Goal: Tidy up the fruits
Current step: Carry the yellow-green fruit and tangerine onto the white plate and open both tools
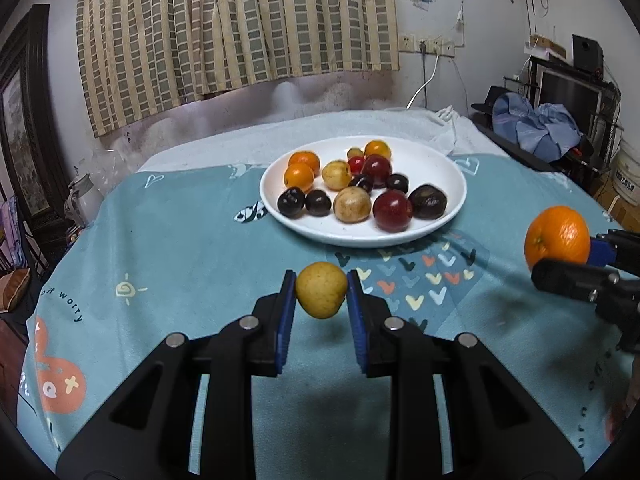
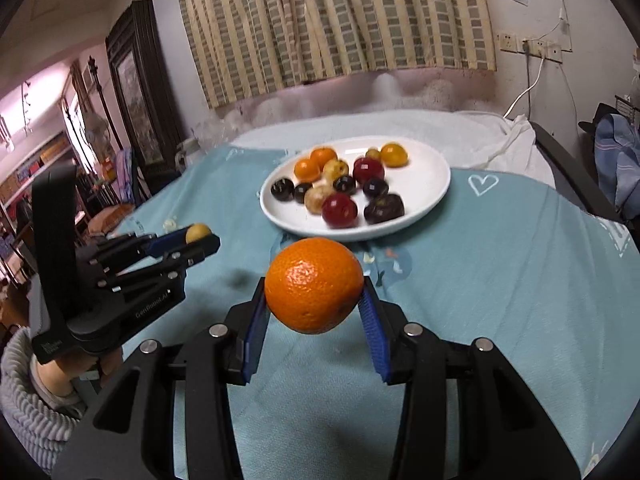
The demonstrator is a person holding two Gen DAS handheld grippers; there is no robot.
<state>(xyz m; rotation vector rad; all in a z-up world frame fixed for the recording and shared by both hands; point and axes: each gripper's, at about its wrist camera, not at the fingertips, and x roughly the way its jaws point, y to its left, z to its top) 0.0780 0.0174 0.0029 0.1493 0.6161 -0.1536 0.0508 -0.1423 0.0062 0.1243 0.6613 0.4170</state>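
Note:
My left gripper (image 1: 321, 286) is shut on a small yellow fruit (image 1: 321, 295) and holds it above the teal tablecloth, short of the white plate (image 1: 440, 164). The plate holds several small oranges, yellow fruits, red plums and dark plums. My right gripper (image 2: 314, 294) is shut on a large orange (image 2: 314, 285) and holds it above the cloth, just in front of the plate (image 2: 432, 172). The orange (image 1: 557, 236) also shows at the right edge of the left wrist view. The left gripper with its yellow fruit (image 2: 198, 232) shows at the left of the right wrist view.
The table is covered by a teal patterned cloth (image 1: 180, 240) over a white cloth (image 1: 320, 124) at the back. A checked curtain (image 1: 240, 28) hangs behind. A dark framed cabinet (image 1: 24, 120) stands at left; clutter and blue fabric (image 1: 536, 124) are at right.

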